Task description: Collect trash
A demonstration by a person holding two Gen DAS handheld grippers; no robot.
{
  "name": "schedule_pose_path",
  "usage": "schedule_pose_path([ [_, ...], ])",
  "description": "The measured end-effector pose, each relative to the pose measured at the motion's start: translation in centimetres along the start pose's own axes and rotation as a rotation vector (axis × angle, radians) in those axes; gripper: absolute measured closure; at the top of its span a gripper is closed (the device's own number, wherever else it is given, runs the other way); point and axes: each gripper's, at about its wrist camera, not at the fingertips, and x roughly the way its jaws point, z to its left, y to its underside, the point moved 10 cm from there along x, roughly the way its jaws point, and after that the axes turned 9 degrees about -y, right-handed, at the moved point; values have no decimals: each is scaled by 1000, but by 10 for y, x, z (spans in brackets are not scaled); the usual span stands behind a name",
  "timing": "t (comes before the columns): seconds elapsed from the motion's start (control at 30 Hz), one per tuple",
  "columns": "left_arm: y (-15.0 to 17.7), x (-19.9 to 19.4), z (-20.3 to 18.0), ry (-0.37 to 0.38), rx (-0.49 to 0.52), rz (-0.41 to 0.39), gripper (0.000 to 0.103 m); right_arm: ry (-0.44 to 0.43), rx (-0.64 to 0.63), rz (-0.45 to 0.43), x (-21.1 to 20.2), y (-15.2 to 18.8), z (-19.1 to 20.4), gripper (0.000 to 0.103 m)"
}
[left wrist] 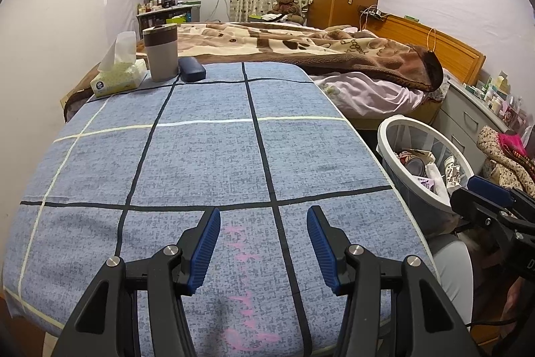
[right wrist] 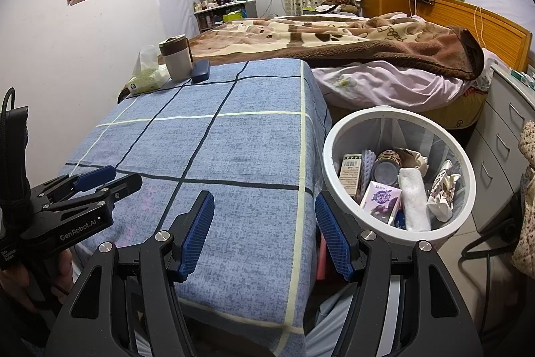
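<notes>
At the far left of the blue checked tablecloth (left wrist: 207,156), a tissue box (left wrist: 118,76), a lidded cup (left wrist: 161,52) and a dark case (left wrist: 192,69) are set close together. Nearer, the left gripper (left wrist: 263,223) is held over the cloth with its jaws apart and nothing between them. The right gripper (right wrist: 264,210) is likewise seen spread and empty, above the table's near right edge. To the right, on the floor beside the table, the white trash basket (right wrist: 398,119) is seen holding cartons, a can and wrappers (right wrist: 383,198).
</notes>
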Motion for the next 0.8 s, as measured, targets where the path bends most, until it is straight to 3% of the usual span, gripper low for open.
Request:
schedule_pose_path([
  [0.8,1,-1,1,-21,-6,12,49,-2,2,1,1,0,1,39],
])
